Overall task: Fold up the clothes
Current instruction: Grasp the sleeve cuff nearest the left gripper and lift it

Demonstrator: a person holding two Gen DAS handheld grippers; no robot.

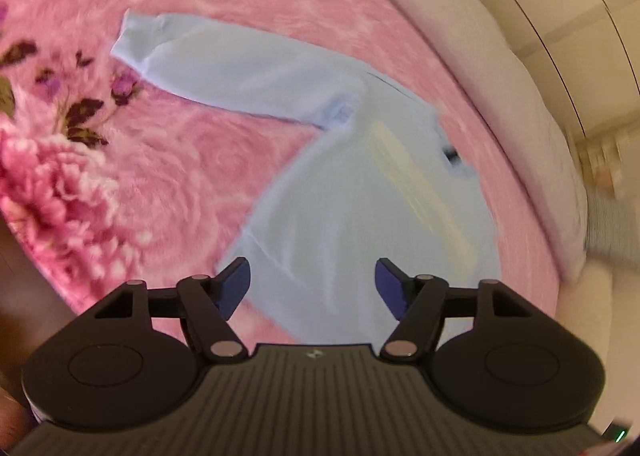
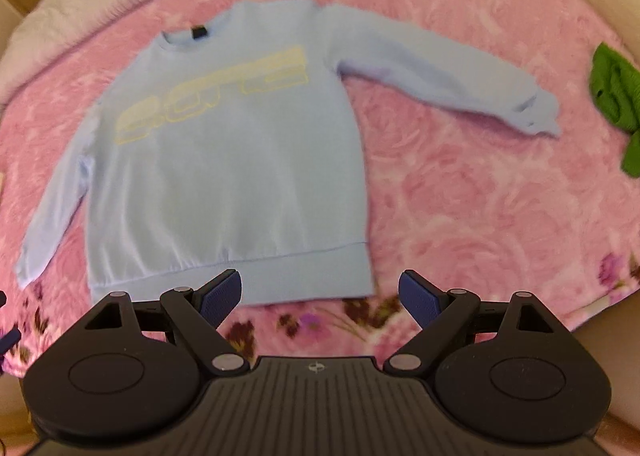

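Observation:
A light blue sweatshirt with pale yellow lettering lies flat and face up on a pink flowered blanket, both sleeves spread out. In the right wrist view my right gripper hovers open over the hem, nothing between its blue pads. The left wrist view shows the same sweatshirt from its side, one sleeve stretching away to the upper left. My left gripper is open above the sweatshirt's lower body, holding nothing. Both views are blurred.
A green garment lies crumpled at the blanket's right edge. A white pillow or cushion borders the blanket beyond the collar. A person's grey sleeve shows at the right of the left wrist view. Dark flower prints run along the near blanket edge.

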